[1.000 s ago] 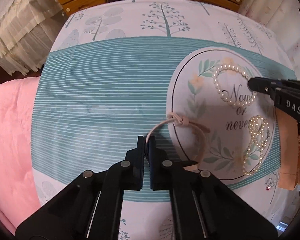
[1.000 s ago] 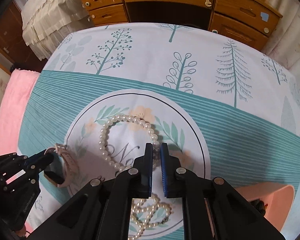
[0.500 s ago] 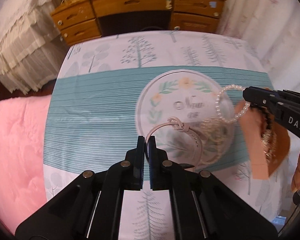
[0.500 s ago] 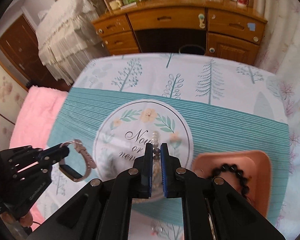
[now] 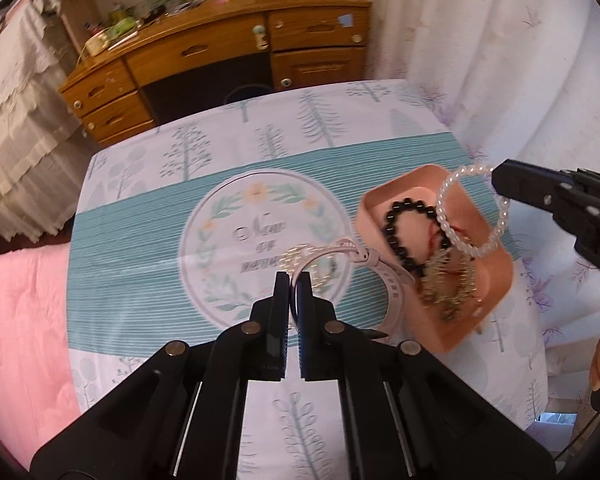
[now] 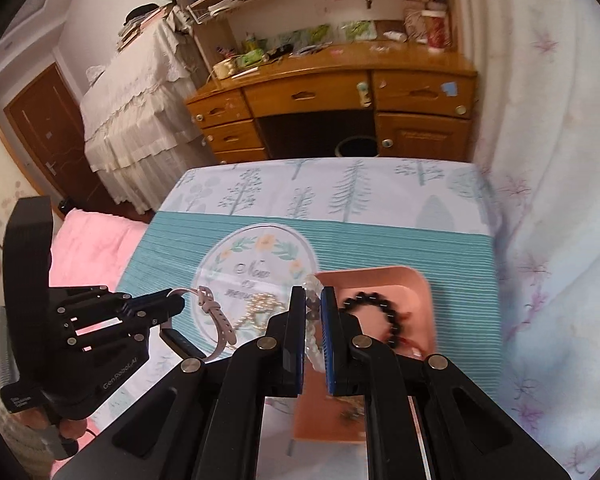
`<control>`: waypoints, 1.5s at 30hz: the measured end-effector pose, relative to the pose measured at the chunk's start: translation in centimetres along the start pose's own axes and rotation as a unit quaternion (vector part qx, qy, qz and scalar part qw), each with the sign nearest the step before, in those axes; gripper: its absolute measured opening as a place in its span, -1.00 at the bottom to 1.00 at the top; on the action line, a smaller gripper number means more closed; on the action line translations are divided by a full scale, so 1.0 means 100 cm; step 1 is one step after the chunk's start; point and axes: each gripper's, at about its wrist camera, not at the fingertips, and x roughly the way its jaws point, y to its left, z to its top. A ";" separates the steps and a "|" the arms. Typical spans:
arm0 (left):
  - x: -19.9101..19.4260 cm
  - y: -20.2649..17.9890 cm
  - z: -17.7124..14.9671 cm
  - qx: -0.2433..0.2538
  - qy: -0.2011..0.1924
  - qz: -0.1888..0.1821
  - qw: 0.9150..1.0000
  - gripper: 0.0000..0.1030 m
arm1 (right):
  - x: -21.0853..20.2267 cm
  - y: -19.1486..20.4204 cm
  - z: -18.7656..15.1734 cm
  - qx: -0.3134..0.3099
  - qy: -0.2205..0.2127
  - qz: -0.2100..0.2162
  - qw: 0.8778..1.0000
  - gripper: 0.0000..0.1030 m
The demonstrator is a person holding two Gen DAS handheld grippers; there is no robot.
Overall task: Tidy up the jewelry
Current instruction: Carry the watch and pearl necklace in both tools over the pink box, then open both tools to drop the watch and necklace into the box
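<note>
**Jewelry lifted above the printed cloth, tray at the right edge**

Jewelry split three ways: two pieces held aloft, one loose on the tablecloth (image 5: 140,248), the rest in a tray. Left gripper (image 5: 293,280) clamped shut on the thin end of a pale pink watch (image 5: 384,276), smooth perforated strap curling into a loop, dark rectangular face seen from the right wrist view. Right gripper (image 6: 313,300) pinched closed on a white pearl bracelet (image 5: 472,210), one round ring of small glossy beads, hanging above the tray. Peach-pink tray (image 5: 496,280), rounded square, matte, lying near the cloth's right edge. Inside it: one black bead bracelet (image 5: 404,232) with a red thread, plus a blurred golden tangle (image 5: 448,284), pieces uncountable. One heap of cream pearl strand (image 6: 260,306) lying on the lower part of the round medallion in the middle of the cloth. Cloth printed with teal stripes and trees; script on the medallion reads "Now or never". "GenRobot.AI" printed on the left gripper's body. Wooden desk (image 6: 332,100) with drawers beyond the far edge.
</note>
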 end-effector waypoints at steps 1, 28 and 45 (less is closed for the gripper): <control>0.001 -0.005 0.001 0.003 0.000 -0.002 1.000 -0.97 | -0.003 -0.006 -0.004 0.001 0.001 -0.003 1.000 -0.86; 0.044 -0.040 0.019 0.009 0.020 -0.052 0.998 -0.97 | 0.144 -0.087 -0.029 0.082 0.112 -0.048 0.989 -0.83; 0.068 -0.062 0.032 0.000 0.024 -0.081 0.996 -0.97 | 0.085 -0.093 -0.035 0.083 0.046 -0.049 0.994 -0.62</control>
